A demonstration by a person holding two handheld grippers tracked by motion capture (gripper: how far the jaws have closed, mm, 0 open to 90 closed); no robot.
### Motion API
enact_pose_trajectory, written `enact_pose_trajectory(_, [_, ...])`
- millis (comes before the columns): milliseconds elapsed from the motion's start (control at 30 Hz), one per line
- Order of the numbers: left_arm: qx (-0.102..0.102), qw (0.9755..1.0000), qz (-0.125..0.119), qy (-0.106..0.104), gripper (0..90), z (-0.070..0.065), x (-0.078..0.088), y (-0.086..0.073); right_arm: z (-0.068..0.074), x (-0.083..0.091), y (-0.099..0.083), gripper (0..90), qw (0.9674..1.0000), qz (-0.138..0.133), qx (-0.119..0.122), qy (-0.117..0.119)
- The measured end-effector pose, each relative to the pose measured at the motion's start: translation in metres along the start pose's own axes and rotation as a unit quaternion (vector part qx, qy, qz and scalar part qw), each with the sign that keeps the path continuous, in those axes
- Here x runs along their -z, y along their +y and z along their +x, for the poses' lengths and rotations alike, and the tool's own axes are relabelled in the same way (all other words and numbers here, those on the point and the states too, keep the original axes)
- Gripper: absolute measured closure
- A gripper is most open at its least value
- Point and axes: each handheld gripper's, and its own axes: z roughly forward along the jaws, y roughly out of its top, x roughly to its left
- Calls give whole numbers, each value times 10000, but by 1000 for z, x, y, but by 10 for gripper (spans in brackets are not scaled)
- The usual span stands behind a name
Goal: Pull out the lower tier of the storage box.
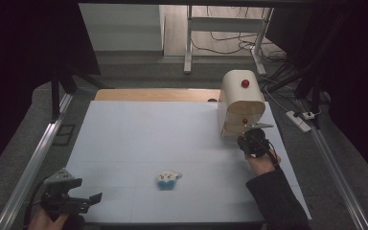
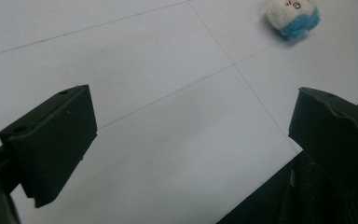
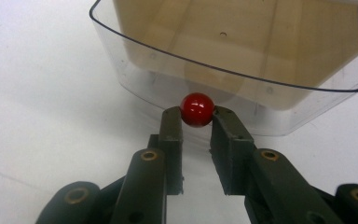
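While seemingly clamped: right gripper [image 3: 197,122], red knob [image 3: 197,109].

A small white-and-blue plush toy [image 1: 168,179] lies alone on the pale tabletop [image 1: 139,143], down toward six o'clock, just right of centre. In the left gripper view the same toy [image 2: 292,17] sits up at one o'clock. Thin seam lines cross the table surface. Beyond the far edge, at twelve o'clock, a strip of bare wood [image 1: 155,95] shows. On the floor at three o'clock lies a white power strip [image 1: 301,119], and cables [image 1: 225,40] trail past metal stand legs [image 1: 189,43] at the top.
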Motion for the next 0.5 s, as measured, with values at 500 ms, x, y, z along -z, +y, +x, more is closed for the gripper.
enact_pose_trajectory(500, [17,10000,-11,-2,10,0,0,0,5,18,-16,731,9999,68,112,109])
